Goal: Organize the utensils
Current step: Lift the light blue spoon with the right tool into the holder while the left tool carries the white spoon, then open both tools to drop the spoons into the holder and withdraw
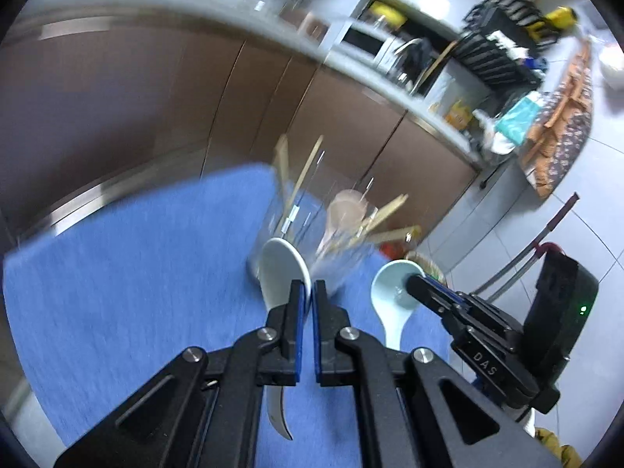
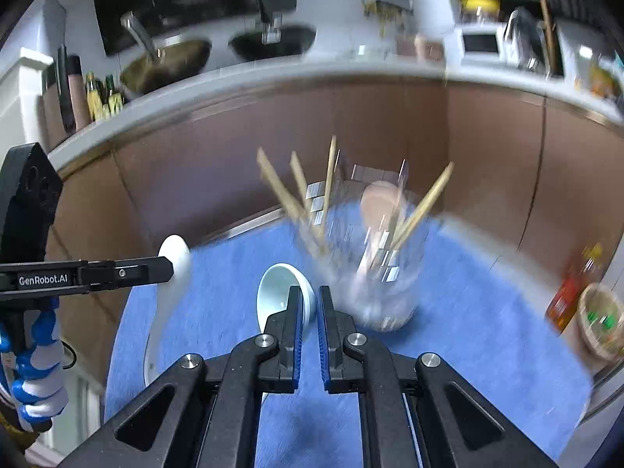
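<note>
My left gripper (image 1: 309, 288) is shut on a white ceramic spoon (image 1: 279, 269), held above the blue cloth (image 1: 128, 273). My right gripper (image 2: 310, 292) is shut on a pale blue ceramic spoon (image 2: 277, 292); it also shows in the left wrist view (image 1: 392, 292). Just ahead of both stand two clear glass cups: one (image 1: 279, 222) holds wooden chopsticks (image 1: 308, 167), the other (image 2: 384, 265) holds a pinkish spoon (image 2: 376, 202) and more chopsticks (image 2: 423, 202). The views are motion-blurred.
Brown cabinet doors (image 2: 487, 163) under a grey counter (image 2: 273, 74) lie behind the table. Pans (image 2: 167, 62) sit on the stove. A basket (image 2: 600, 319) and a red packet (image 2: 565, 296) are at the right. The left gripper (image 2: 117, 273) shows at the right wrist view's left.
</note>
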### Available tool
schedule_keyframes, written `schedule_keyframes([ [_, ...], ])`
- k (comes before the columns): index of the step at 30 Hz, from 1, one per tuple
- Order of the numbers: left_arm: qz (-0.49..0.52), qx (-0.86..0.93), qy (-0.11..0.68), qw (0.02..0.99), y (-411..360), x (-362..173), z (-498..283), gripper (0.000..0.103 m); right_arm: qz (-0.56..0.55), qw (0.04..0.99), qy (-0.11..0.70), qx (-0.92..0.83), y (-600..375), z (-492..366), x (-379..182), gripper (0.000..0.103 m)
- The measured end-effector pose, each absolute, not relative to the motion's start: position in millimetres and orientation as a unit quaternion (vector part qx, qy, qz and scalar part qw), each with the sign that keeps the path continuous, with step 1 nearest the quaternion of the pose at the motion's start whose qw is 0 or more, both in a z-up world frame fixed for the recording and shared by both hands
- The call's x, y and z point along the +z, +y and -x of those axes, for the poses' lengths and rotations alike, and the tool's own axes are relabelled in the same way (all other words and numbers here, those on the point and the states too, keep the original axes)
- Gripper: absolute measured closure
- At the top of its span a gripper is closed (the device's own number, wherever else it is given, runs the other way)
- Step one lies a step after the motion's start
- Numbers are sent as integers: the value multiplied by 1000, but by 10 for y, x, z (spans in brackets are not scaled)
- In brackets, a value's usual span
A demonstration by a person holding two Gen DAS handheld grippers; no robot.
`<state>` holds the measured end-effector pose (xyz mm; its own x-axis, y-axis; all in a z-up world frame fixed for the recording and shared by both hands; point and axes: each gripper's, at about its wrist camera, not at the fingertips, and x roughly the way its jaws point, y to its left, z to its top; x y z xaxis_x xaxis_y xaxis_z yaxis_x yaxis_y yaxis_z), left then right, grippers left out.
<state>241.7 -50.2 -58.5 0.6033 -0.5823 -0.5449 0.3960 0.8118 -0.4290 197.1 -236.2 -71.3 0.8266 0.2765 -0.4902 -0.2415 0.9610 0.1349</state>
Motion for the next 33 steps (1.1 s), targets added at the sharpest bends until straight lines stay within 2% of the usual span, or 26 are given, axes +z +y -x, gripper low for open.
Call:
schedule_keyframes([
  [6, 138, -285, 258, 913, -687, -12, -2679, 100, -26, 984, 146, 94, -2426, -2066, -122, 96],
  [13, 145, -257, 172, 940, -1091, 239, -3142, 100, -30, 996, 72, 42, -2541, -2503, -65, 96],
  [22, 106, -193, 127, 967, -1632, -99, -3524, 100, -7, 999, 52, -5, -2591, -2894, -404, 96],
  [33, 98, -154, 92, 979, -1714, -643, -3547, 98, 40, 997, 59, -23, -2467, -2861, -867, 93],
])
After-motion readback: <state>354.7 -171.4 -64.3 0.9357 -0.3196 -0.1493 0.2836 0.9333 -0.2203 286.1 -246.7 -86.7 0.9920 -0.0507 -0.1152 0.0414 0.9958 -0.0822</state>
